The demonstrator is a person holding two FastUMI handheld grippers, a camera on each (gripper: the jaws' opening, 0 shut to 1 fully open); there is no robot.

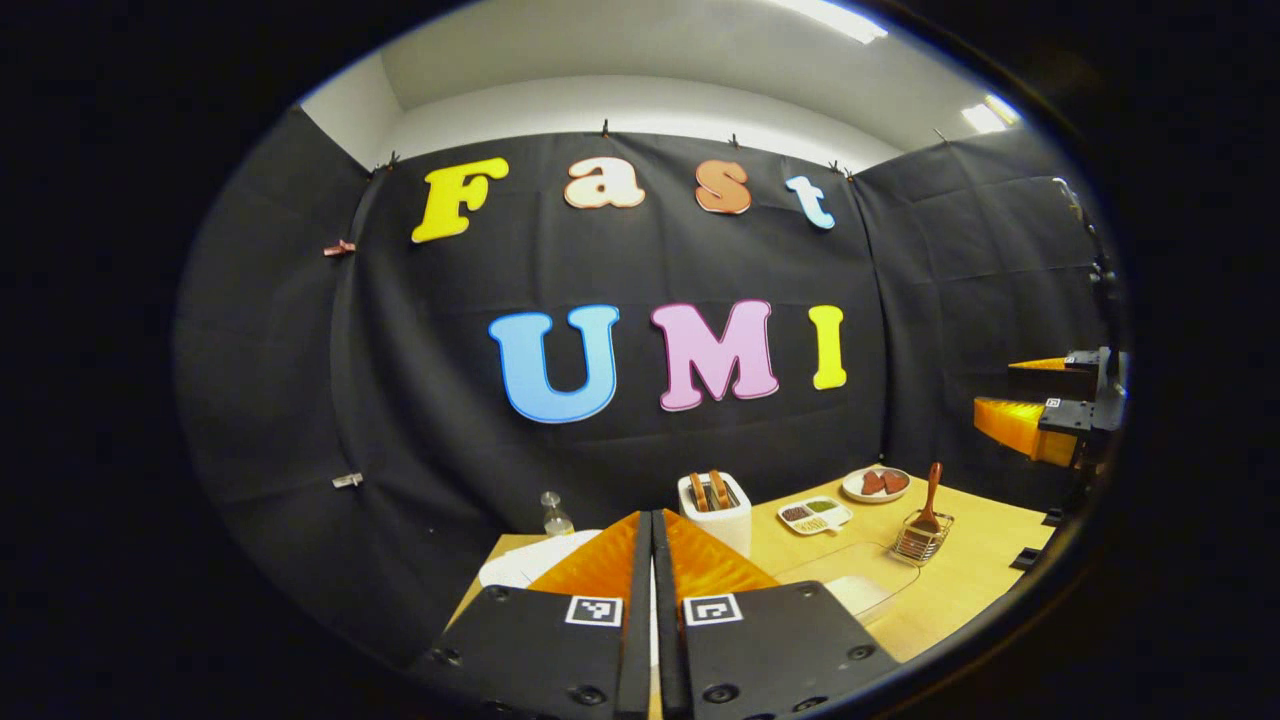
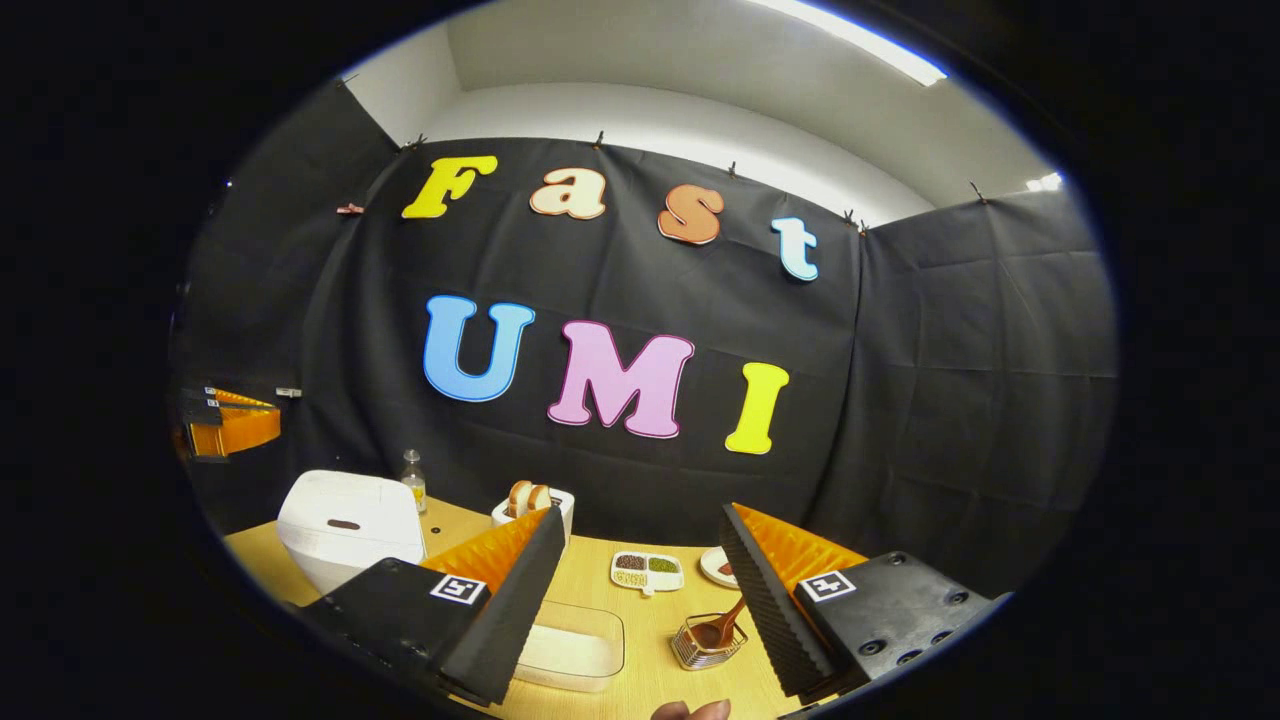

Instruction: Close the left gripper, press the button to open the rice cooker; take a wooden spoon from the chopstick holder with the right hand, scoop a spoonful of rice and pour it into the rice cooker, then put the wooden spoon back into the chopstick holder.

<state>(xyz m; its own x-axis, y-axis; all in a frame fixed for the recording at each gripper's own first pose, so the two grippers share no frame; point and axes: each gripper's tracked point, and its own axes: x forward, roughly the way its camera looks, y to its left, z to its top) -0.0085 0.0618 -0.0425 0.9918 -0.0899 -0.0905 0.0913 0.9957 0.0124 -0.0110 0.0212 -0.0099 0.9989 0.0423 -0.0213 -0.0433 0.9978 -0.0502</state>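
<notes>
Left gripper clenched, empty, above the white lidded rice cooker. Right gripper released. Recommend pressing its dark lid button squarely, straight down.

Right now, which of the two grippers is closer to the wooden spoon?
Right, I'd judge. The right gripper, fingers open, frames the wooden spoon in its wire holder just ahead. The left gripper, fingers shut, sits over by the rice cooker, with the spoon well off to its right.
</notes>
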